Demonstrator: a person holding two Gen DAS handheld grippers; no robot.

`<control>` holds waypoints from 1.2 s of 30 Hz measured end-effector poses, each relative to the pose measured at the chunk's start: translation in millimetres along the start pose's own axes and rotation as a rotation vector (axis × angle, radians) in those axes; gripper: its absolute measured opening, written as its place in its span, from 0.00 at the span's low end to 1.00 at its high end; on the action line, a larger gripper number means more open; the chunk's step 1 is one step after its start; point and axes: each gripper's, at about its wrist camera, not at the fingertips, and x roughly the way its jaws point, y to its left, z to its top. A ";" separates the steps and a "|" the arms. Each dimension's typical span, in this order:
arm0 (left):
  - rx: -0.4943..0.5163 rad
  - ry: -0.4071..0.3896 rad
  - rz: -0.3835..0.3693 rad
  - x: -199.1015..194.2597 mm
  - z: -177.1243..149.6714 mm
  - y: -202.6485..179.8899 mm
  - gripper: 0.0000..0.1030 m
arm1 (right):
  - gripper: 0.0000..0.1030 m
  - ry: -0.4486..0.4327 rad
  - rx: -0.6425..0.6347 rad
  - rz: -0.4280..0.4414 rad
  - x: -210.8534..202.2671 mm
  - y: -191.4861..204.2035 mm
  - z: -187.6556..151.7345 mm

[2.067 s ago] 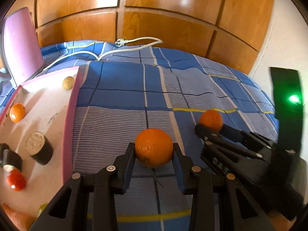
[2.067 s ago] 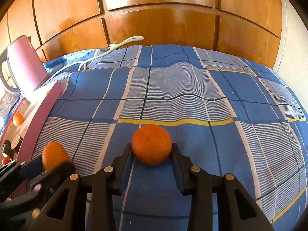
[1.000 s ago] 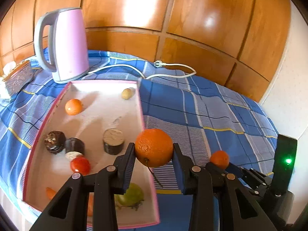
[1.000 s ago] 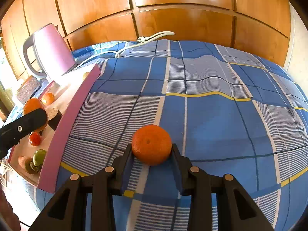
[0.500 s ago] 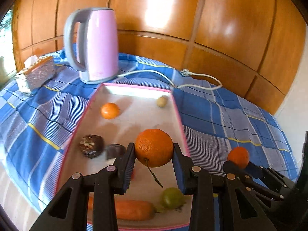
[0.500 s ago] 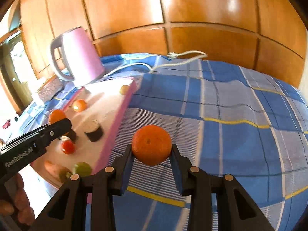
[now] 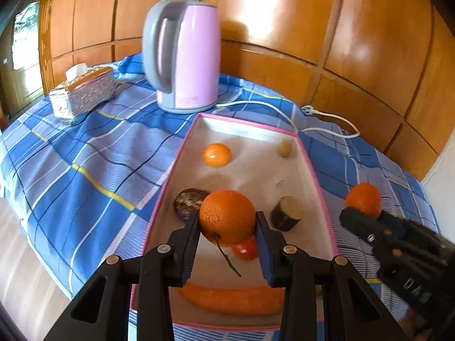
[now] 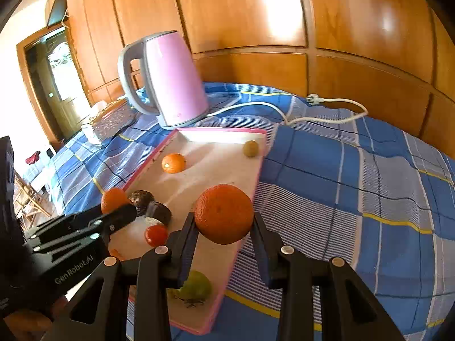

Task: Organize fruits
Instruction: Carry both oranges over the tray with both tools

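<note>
Left gripper (image 7: 227, 227) is clamped on a stemmed orange (image 7: 227, 216), both pads pressed to its sides, and it hangs above the pink-rimmed tray (image 7: 312, 167), over the near half. Right gripper (image 8: 224, 226) has its jaws closed tight on a second orange (image 8: 223, 213), held above the tray's right edge, with the blue checked cloth (image 8: 355, 187) at its 3 o'clock.

Inside the tray, from the left wrist view: a small mandarin (image 7: 217, 155) at 12 o'clock from the held fruit, a little yellowish round fruit (image 7: 285, 148) at 1 o'clock near the far corner, a dark round piece (image 7: 187, 201) at 10 o'clock, a cut dark stump (image 7: 287, 213) at 3 o'clock, a red tomato (image 7: 246, 249) just below, and a carrot (image 7: 230, 298) lying across the near end at 6 o'clock. The right wrist view adds a green fruit (image 8: 197, 285) at the tray's near corner.

Beyond the tray, a pink kettle (image 7: 187, 56) stands upright at 12 o'clock, its white cord (image 7: 327, 113) trailing to 2 o'clock; a tissue box (image 7: 82, 93) sits at 10 o'clock.
</note>
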 end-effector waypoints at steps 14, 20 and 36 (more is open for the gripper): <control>-0.033 -0.002 -0.023 6.3 11.4 10.0 0.37 | 0.36 0.015 -0.043 0.039 19.2 22.9 22.4; -0.019 -0.012 -0.015 15.1 23.9 4.4 0.37 | 0.36 0.036 -0.011 0.051 32.5 20.5 34.4; -0.028 0.015 0.002 40.0 39.3 3.5 0.38 | 0.37 0.061 0.090 0.066 54.6 3.8 40.5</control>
